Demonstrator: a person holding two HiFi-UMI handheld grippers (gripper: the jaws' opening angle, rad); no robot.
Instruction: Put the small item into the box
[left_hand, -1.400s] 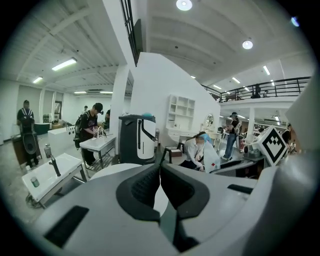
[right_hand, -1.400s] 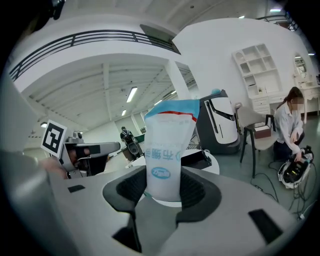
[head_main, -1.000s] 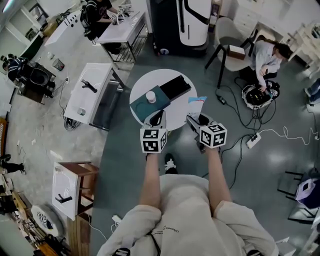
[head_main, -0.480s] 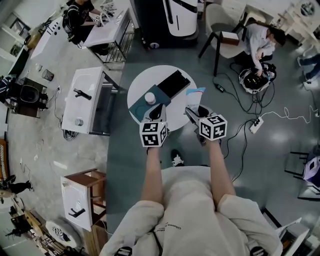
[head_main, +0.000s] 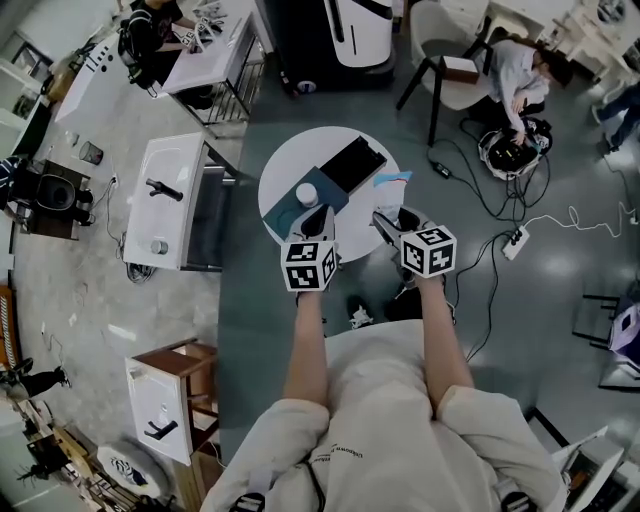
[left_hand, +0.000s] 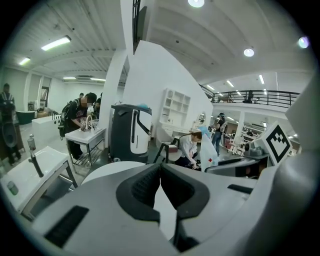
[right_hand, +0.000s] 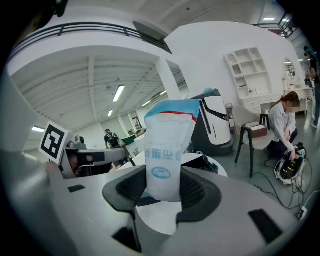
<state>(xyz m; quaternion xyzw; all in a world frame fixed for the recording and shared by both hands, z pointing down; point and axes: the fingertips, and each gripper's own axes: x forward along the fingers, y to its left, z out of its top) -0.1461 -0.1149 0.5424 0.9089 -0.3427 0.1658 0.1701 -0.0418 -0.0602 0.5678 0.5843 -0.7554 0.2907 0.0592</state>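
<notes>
A round white table (head_main: 285, 170) carries a black open box (head_main: 350, 165) and a teal flat box (head_main: 290, 212) with a white round item (head_main: 306, 193) on top. My right gripper (head_main: 386, 218) is shut on a white pouch (head_main: 392, 187) with a blue top, held over the table's near right edge. In the right gripper view the pouch (right_hand: 167, 150) stands upright between the pads of my right gripper (right_hand: 162, 192). My left gripper (head_main: 315, 224) hovers by the teal box. In the left gripper view my left gripper (left_hand: 160, 172) has its jaws together, with nothing between them.
A white desk (head_main: 180, 195) stands left of the table, and a black and white machine (head_main: 340, 40) behind it. A chair (head_main: 440, 50) and a crouching person (head_main: 515, 75) are at the back right. Cables and a power strip (head_main: 515, 242) lie on the floor at right.
Both grippers have moved a little forward and down towards the table. The pouch stays in the right gripper, and the left jaws stay together.
</notes>
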